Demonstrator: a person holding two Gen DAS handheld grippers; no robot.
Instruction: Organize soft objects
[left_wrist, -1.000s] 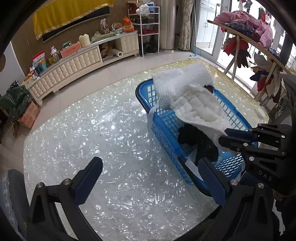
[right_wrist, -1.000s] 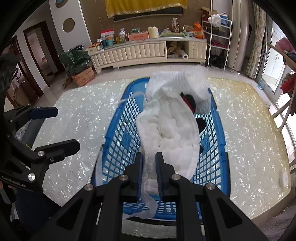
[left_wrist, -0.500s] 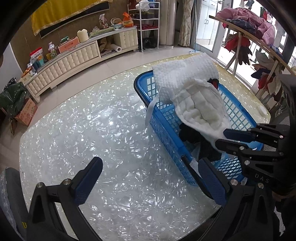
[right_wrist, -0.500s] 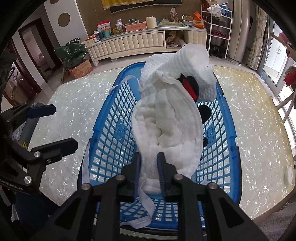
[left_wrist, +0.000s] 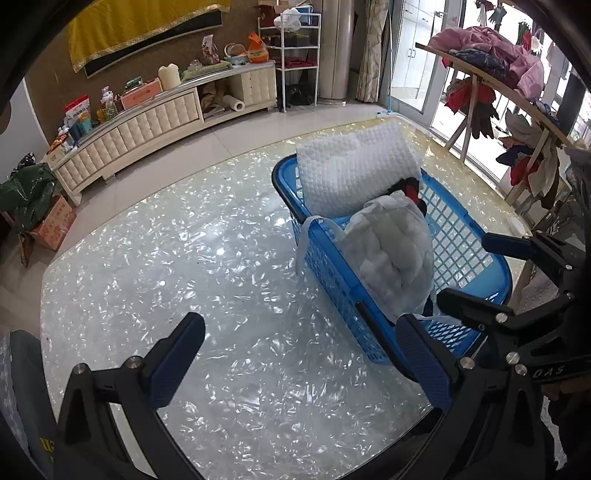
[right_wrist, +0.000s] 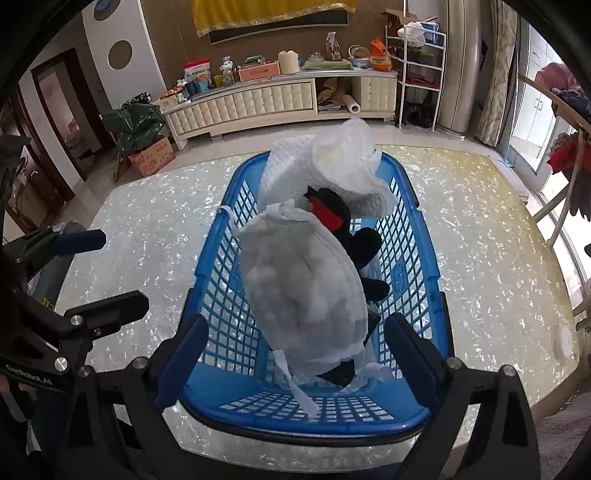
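Right wrist: white padded cloth (right_wrist: 303, 291) inside blue basket (right_wrist: 410, 236).

Legible text: "DAS" in white letters on the black body of the right gripper (left_wrist: 517, 284), left wrist view. "GenRobot.AI", partly legible, on the black body of the left gripper (right_wrist: 107, 273), right wrist view. Packaging print on the far cabinet (right_wrist: 280, 99): too small to read.

Quilted pad (right_wrist: 306, 295) lies in basket (right_wrist: 417, 236), waffle towel (right_wrist: 295, 173) behind.

A cream sideboard (right_wrist: 280, 98) lines the brown wall (right_wrist: 166, 33) (cluttered on top), beside bright glass doors (left_wrist: 417, 62)
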